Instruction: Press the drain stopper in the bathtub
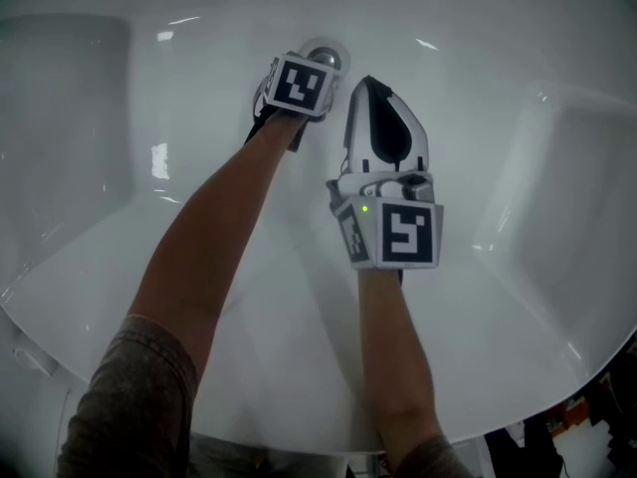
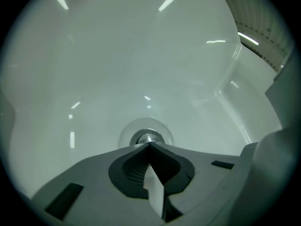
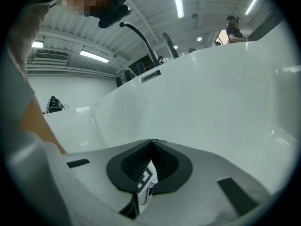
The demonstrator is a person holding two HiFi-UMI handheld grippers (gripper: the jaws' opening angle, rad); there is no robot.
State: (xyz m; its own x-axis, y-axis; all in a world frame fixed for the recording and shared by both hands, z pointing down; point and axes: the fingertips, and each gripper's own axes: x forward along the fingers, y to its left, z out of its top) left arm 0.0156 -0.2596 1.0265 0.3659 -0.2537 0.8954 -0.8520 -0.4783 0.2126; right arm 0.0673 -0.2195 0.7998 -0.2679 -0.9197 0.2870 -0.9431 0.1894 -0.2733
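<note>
The round chrome drain stopper (image 2: 148, 137) sits in the white bathtub floor (image 2: 103, 79), inside a pale ring. My left gripper (image 2: 149, 145) is shut, its closed tips right at the stopper's near edge. In the head view the left gripper (image 1: 311, 60) covers most of the drain stopper (image 1: 328, 56). My right gripper (image 1: 370, 83) is shut and empty, held just right of the left one, above the tub floor. In the right gripper view the right gripper (image 3: 153, 141) points at the tub's white wall (image 3: 211, 102).
The tub's rim (image 1: 119, 267) curves round at the near side. A moulded corner step (image 1: 557, 167) lies to the right. Over the far rim a dark curved faucet (image 3: 141, 36) and a standing person (image 3: 233, 27) show.
</note>
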